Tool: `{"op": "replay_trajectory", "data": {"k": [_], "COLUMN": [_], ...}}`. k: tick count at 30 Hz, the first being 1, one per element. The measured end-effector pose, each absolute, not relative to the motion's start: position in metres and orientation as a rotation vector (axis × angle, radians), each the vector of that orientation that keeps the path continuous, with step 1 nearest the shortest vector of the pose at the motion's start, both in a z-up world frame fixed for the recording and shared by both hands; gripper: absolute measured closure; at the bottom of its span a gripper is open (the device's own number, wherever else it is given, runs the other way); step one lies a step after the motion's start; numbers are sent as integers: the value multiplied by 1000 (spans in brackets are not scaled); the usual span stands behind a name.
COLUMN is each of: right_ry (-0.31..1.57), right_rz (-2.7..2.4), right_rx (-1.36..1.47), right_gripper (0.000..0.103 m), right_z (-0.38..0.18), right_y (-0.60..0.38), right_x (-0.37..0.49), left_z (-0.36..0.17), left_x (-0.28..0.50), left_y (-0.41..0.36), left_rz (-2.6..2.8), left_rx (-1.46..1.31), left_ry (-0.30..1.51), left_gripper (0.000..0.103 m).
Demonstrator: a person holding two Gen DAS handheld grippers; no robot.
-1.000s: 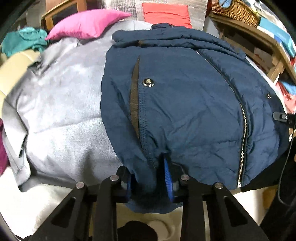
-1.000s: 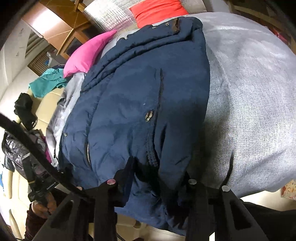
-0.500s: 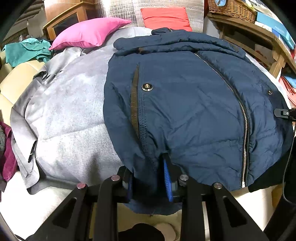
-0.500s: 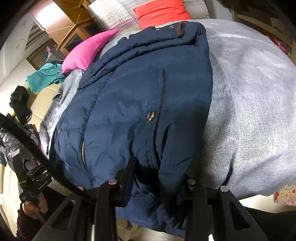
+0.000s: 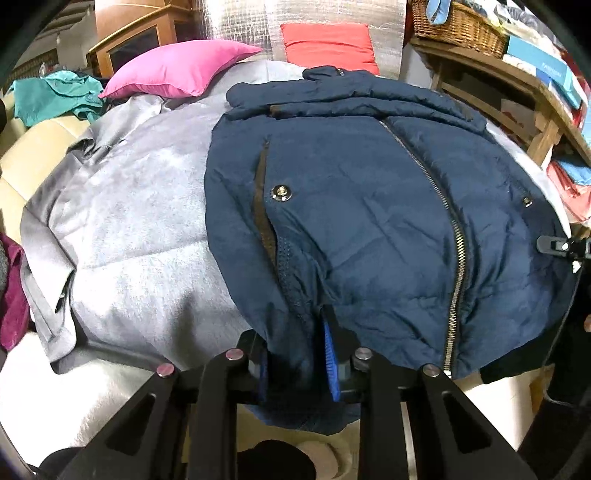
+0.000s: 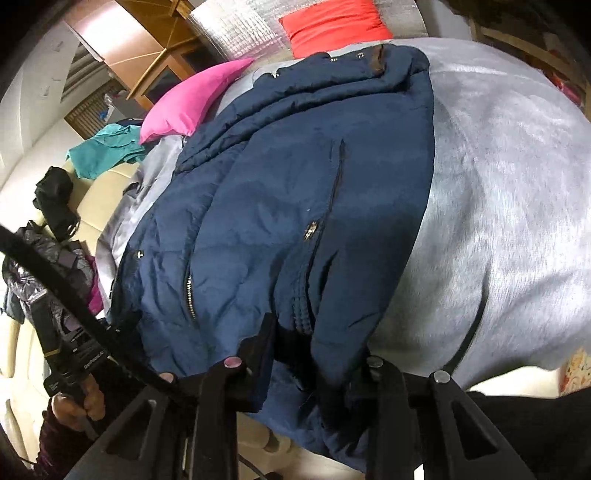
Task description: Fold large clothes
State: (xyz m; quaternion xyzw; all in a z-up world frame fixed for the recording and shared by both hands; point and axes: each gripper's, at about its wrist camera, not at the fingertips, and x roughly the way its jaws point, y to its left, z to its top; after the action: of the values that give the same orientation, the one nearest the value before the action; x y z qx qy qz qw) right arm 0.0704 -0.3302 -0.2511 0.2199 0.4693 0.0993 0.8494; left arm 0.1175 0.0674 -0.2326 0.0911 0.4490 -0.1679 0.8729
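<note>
The navy jacket [image 5: 369, 229] is showing as matt, crinkled woven cloth with a metal zip [image 5: 456, 258] and a shiny metal snap [image 5: 279, 192]. It is lying on a soft, fuzzy grey blanket [image 5: 140, 229]. Behind, a smooth pink cushion [image 5: 181, 72] is sitting by a woven wicker basket [image 5: 458, 26].

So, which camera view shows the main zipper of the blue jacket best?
The left wrist view. There the zipper runs in one long unbroken line down the navy jacket, from near the collar to the hem. The right wrist view shows only a short piece of its teeth near the hem; folds hide the rest.
</note>
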Motion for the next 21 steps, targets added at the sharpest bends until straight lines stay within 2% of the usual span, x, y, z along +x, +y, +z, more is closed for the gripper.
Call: {"op": "replay_trajectory", "data": {"k": [6,13,15,16,19,21], "right_ry": [985,1041,1071,1084,1111,1128], "right_rz": [263,278,270,268,264,257], "right_rx": [533,584,611,637,690,686], "right_gripper": [76,76,73,68,55,52], "right_z": [-248,-258,-266,-271,-281,-287], "right_y": [-340,-346,-346,-349,-351,-349], "right_x": [58,60,65,67,69,72], "left_z": [-225,-228,-237,-243,-258,-264], "left_x": [106,108,119,123,136,141], "left_y": [73,73,71,70,70,71], "left_rz": [-409,-421,-414,-404,-408,-427], "left_rx": [128,116,119,120,79,27], "left_ry": [946,987,1033,1059,1131,1154], "left_gripper": [79,79,76,74,57,54]}}
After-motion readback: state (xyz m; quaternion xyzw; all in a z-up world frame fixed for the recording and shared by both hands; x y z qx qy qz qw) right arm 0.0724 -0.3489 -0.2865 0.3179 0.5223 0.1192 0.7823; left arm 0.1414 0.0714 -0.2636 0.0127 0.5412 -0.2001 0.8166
